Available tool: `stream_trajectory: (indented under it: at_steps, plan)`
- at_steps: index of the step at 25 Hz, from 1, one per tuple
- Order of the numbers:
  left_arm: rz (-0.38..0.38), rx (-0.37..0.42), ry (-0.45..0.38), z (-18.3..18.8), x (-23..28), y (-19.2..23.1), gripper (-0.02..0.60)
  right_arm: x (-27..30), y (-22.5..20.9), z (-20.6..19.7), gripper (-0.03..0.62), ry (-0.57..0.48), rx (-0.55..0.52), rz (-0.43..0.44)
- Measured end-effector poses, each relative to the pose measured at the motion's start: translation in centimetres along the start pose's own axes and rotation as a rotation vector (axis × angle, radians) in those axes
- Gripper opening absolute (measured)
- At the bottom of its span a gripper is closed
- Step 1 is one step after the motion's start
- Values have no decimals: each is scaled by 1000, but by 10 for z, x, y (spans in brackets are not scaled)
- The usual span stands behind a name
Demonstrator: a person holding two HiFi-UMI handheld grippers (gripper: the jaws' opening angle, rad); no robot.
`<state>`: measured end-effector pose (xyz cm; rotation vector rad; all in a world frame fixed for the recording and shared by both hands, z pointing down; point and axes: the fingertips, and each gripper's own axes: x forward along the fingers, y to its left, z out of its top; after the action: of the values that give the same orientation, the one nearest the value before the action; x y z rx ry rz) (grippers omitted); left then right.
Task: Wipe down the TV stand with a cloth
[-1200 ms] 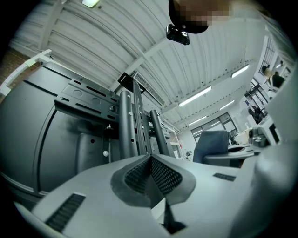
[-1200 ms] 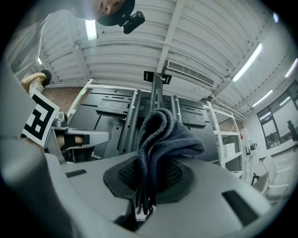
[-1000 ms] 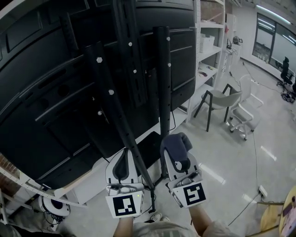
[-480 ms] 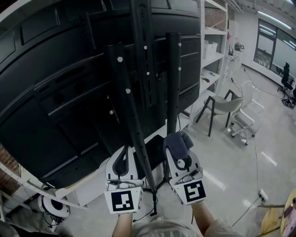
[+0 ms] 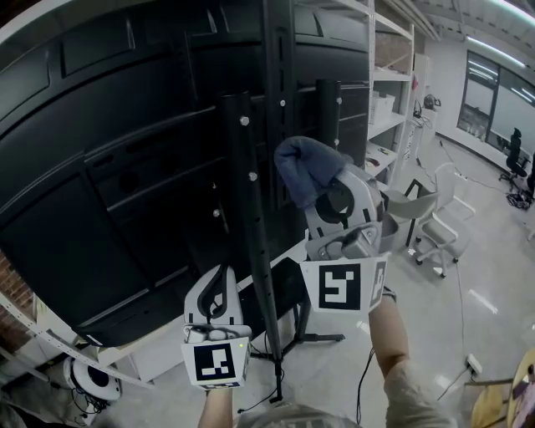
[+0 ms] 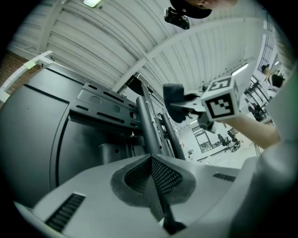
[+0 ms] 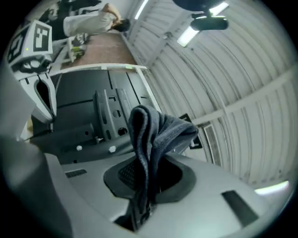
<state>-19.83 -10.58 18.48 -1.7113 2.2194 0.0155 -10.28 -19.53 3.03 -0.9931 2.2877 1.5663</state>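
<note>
I am looking into a big room that seems to be an office or a lab. A huge TV [image 5: 100, 184] is hanging on a black stand [image 5: 251, 234]. White shelves [image 5: 390, 79] are running along the wall beside it. Some chairs [image 5: 436, 226] are sitting on a shiny pale floor [image 5: 468, 326]. Long lights [image 5: 495, 25] are glowing above tall windows [image 5: 495, 88].

Blue-grey cloth [image 5: 305, 171], black TV stand [image 5: 248, 196]
</note>
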Motion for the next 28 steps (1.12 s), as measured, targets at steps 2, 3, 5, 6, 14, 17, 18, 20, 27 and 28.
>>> stream_trajectory:
  at_steps: [2, 3, 5, 6, 14, 17, 18, 20, 27, 28]
  plan:
    - [10, -1, 31, -10, -6, 7, 14, 23, -7, 21, 58, -44, -100, 21]
    - [16, -7, 38, -14, -9, 11, 14, 33, -8, 31, 58, -62, -140, 35]
    - [31, -16, 44, -19, -13, 17, 14, 49, -10, 47, 57, -87, -213, 54]
    - [38, -19, 43, -20, -14, 20, 14, 56, -10, 54, 57, -93, -251, 59]
    - [67, -39, 39, -16, -23, 33, 14, 91, -8, 73, 57, -75, -412, 71]
    - [67, -50, 37, -18, -26, 34, 14, 90, -6, 72, 58, -64, -438, 71]
    - [66, -53, 37, -17, -26, 33, 14, 89, -6, 72, 58, -60, -446, 71]
    - [60, -55, 35, -17, -27, 32, 14, 88, -4, 69, 57, -49, -458, 75]
    - [41, -69, 41, -18, -29, 28, 14, 82, 18, 53, 58, -9, -422, 156]
    - [39, -68, 40, -18, -30, 28, 14, 81, 20, 51, 58, -5, -411, 159]
